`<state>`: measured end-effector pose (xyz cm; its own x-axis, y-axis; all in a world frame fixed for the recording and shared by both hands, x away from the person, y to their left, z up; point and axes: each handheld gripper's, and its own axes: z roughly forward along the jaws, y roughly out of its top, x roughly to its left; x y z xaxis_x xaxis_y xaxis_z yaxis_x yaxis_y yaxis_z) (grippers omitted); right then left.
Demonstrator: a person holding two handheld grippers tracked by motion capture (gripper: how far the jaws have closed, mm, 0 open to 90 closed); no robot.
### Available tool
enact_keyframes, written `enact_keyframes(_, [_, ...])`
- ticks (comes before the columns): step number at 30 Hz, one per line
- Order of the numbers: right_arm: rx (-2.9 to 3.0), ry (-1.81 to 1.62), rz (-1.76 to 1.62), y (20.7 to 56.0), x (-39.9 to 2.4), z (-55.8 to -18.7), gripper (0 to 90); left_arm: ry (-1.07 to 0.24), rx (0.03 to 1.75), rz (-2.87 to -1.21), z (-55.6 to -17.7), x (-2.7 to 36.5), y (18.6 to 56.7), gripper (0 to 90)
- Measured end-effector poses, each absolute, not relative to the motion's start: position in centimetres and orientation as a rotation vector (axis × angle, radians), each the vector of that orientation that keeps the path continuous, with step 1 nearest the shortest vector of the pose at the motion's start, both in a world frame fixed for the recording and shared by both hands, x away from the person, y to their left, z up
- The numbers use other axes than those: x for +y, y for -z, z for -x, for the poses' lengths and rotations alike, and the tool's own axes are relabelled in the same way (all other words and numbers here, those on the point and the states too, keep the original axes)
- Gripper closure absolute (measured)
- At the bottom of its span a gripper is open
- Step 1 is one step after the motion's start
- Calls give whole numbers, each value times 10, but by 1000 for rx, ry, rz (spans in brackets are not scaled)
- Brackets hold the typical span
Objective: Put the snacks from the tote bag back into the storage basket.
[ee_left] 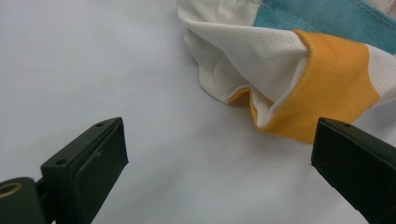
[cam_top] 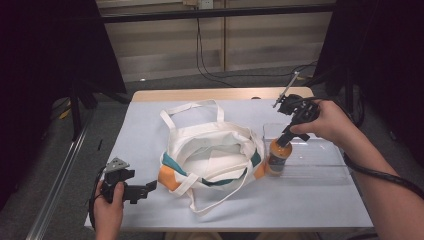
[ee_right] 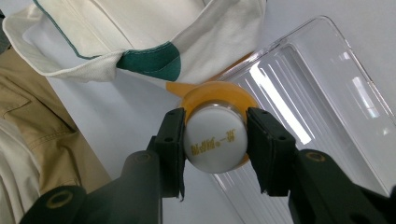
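High view, tabletop (cam_top: 310, 205): a pale sheet is covering it, with a bare wooden strip showing along the far edge.
High view, bag: a cream canvas tote bag with teal and orange panels (cam_top: 212, 152) is lying slumped and open-mouthed at the middle, its long webbing handles looping out toward the far and near sides.
High view, bottle: an orange bottle with a printed label (cam_top: 278, 157) is standing upright at the left end of a clear ribbed plastic tray (cam_top: 320, 159), just beside the bag.
High view, right gripper (cam_top: 288, 134): it is reaching down onto the bottle's top from the person's right hand (cam_top: 327, 122).
High view, left gripper (cam_top: 150, 187): the left hand (cam_top: 111, 200) is holding it low at the near left, apart from the bag.
Left gripper view, fingers (ee_left: 91, 163): they are standing wide apart over bare sheet; the bag's woven orange corner is lying just beyond them, folded.
Right gripper view, fingers (ee_right: 170, 149): they are clamping the bottle's smooth round white cap (ee_right: 215, 139) from both sides.
Right gripper view, writing: gold lettering is running across the cap, too small to read.
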<state>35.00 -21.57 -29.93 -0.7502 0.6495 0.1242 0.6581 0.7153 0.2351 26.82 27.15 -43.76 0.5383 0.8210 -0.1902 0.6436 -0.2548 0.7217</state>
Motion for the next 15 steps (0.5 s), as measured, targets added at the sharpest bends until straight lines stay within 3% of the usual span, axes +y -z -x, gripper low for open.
enact_keyframes(15, [-2889, 451, 1104, 301, -218, -350, 590, -289, 1184, -1994, -268, 271, 438, 35])
